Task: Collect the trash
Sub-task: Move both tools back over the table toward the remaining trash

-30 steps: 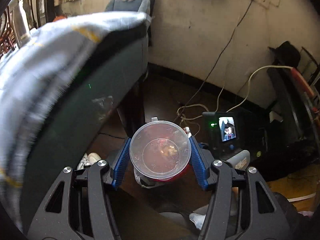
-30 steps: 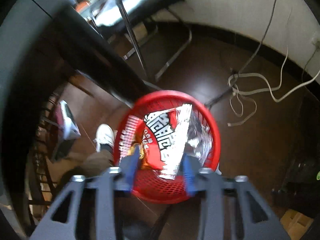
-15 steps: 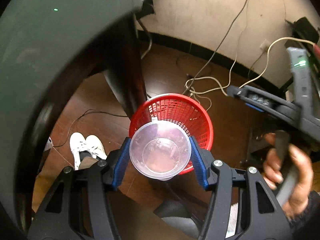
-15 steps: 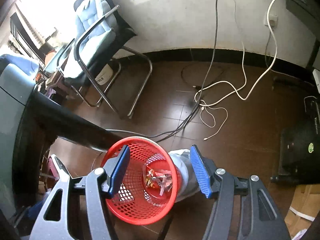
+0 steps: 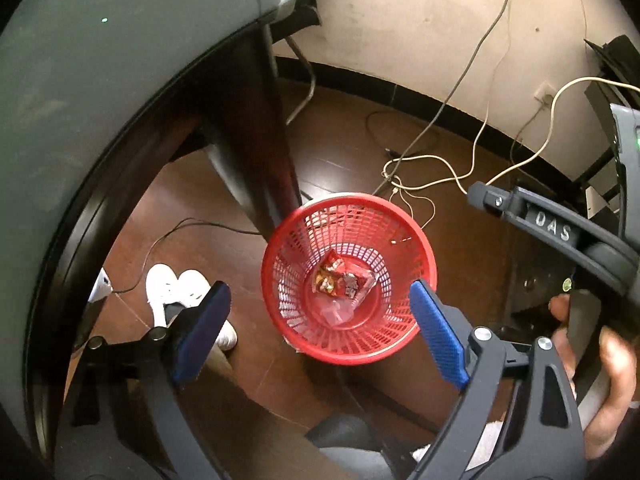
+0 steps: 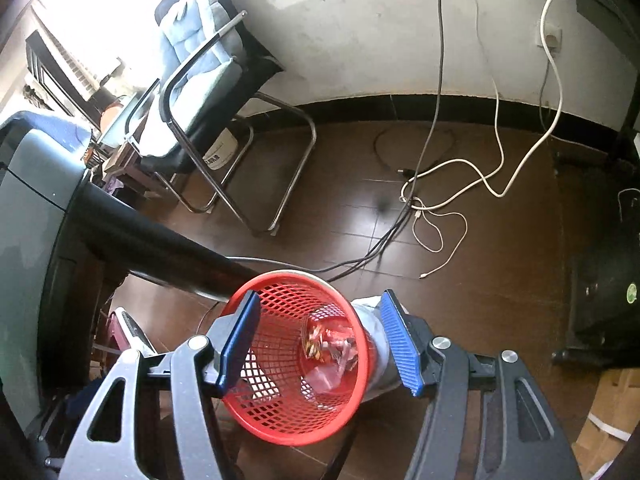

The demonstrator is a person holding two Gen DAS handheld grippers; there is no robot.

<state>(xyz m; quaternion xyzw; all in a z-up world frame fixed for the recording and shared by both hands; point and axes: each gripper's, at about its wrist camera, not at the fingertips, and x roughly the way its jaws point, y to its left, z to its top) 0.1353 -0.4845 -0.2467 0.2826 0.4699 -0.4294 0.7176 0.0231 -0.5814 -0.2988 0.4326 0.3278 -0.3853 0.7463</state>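
A red mesh waste basket [image 5: 400, 236] stands on the brown floor beside a dark table leg; it also shows in the right wrist view [image 6: 280, 292]. In it lie a red snack wrapper [image 5: 338, 278] and a clear plastic cup [image 5: 338, 312]; both show in the right wrist view, the wrapper [image 6: 326, 342] and the cup [image 6: 320, 380]. My left gripper [image 5: 320, 336] is open and empty above the basket. My right gripper [image 6: 318, 344] is open and empty above the basket; its body [image 5: 560, 232] shows at the right of the left wrist view.
A grey table edge [image 5: 100, 100] and its dark leg [image 5: 256, 152] are on the left. White and grey cables [image 6: 440, 200] lie on the floor by the wall. A metal-framed chair [image 6: 212, 92] stands at the back left. My white shoes [image 5: 176, 292] are beside the basket.
My left gripper has opened and let go of the clear cup, which now lies in the basket. My right gripper let go of the snack wrapper earlier and has drawn back.
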